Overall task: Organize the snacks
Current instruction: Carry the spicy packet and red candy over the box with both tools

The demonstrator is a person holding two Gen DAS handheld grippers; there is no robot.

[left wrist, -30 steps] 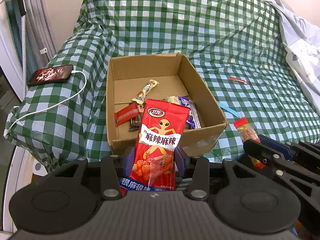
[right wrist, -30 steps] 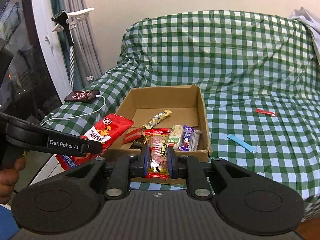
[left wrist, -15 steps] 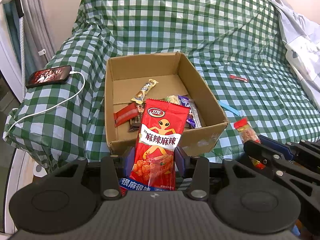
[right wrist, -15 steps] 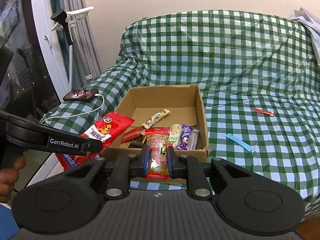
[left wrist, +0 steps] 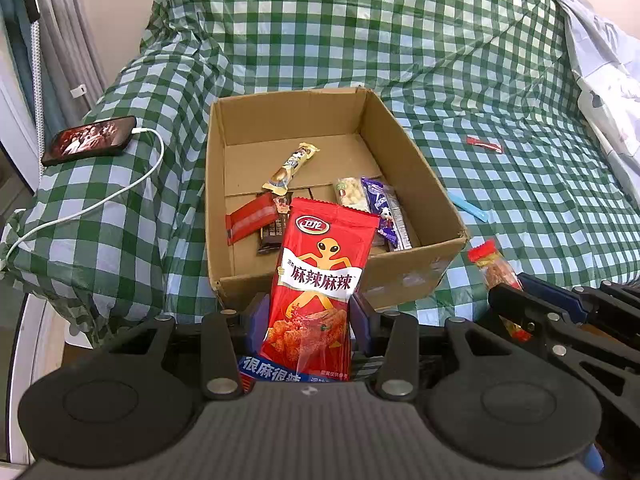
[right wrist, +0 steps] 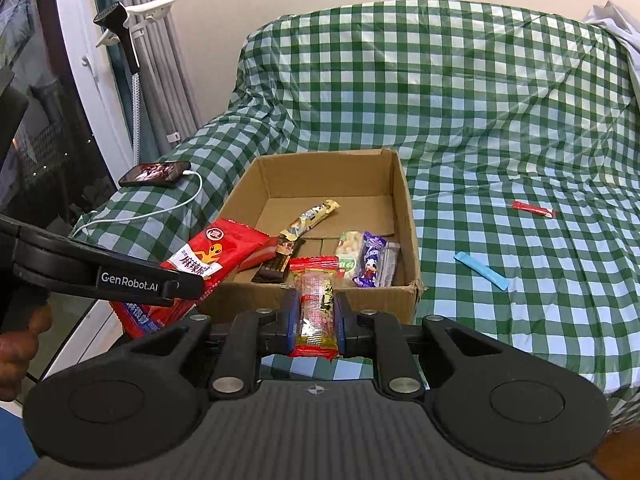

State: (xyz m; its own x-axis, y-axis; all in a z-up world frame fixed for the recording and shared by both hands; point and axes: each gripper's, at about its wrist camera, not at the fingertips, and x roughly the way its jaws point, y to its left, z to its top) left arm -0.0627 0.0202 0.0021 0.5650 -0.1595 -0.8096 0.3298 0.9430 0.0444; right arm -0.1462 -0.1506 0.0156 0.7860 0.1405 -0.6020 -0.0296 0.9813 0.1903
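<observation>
Checked bedspread [left wrist: 400, 60] under cardboard box [left wrist: 436, 268]; our left gripper [left wrist: 310, 320] pinches a red bag [left wrist: 320, 276], right gripper [right wrist: 316, 316] a clear packet [right wrist: 316, 300], unchanged.

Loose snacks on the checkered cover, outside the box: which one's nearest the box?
The blue stick packet. It lies just off the cardboard box on its right side; the red stick packet sits farther out on the cover.

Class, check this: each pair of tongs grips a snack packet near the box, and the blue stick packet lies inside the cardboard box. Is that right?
Not quite. The blue stick packet lies outside the cardboard box, on the checked cover to its right, as the right wrist view shows. The rest holds: the left tongs grip the big red packet and the right tongs grip the small clear packet.
</observation>
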